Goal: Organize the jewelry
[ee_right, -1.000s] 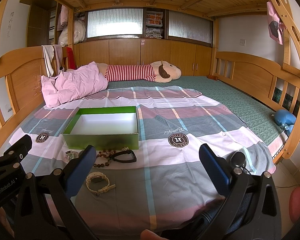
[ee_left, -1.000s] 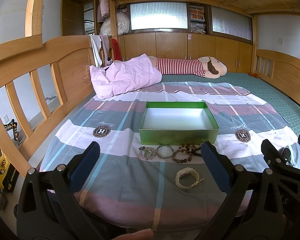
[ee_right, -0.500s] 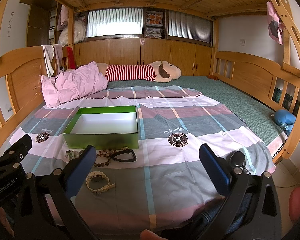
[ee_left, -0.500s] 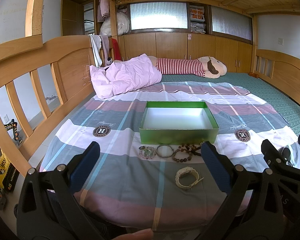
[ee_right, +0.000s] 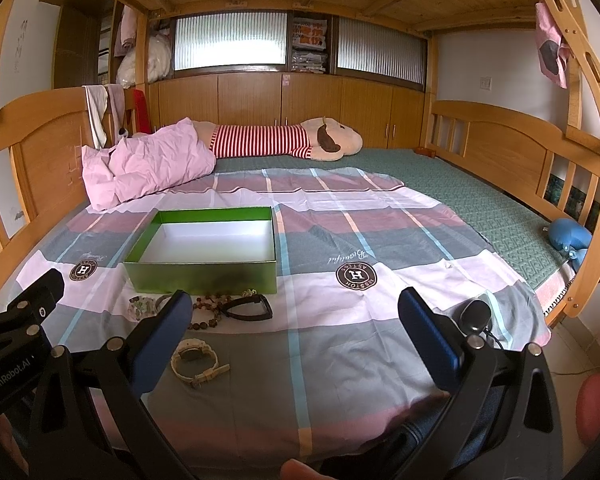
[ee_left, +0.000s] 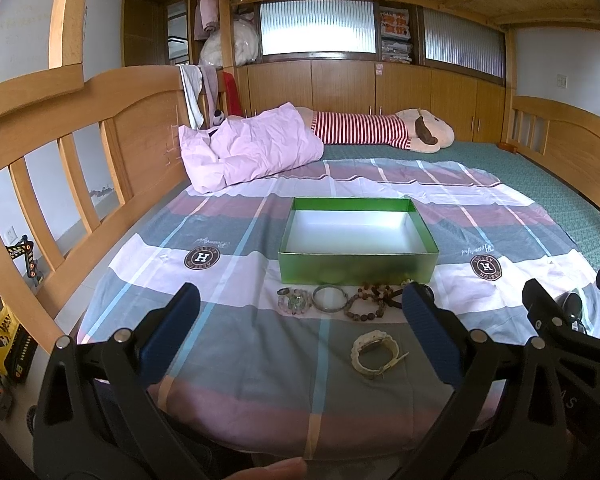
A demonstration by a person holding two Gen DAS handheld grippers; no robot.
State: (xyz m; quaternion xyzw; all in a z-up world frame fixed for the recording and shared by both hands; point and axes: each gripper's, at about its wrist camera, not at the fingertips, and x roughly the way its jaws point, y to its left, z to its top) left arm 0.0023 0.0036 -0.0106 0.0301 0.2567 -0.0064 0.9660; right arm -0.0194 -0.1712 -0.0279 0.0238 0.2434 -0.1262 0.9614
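Note:
An empty green box [ee_left: 358, 270] [ee_right: 204, 274] with a white inside stands on the striped bed sheet. In front of it lie a pale bead bracelet [ee_left: 295, 301], a grey bangle [ee_left: 329, 298], a brown bead bracelet [ee_left: 367, 305] [ee_right: 210, 312] and a black cord loop [ee_right: 249, 309]. A cream watch [ee_left: 375, 354] [ee_right: 194, 361] lies nearer to me. My left gripper [ee_left: 300, 336] is open and empty, short of the jewelry. My right gripper [ee_right: 296, 336] is open and empty, to the right of the watch.
A pink quilt [ee_left: 248, 152] and a striped plush toy [ee_left: 380, 132] lie at the far end. Wooden bed rails [ee_left: 60, 152] [ee_right: 512, 152] run along both sides. A black mouse [ee_right: 475, 316] sits near the bed's right edge. A blue toy [ee_right: 570, 236] lies at the far right.

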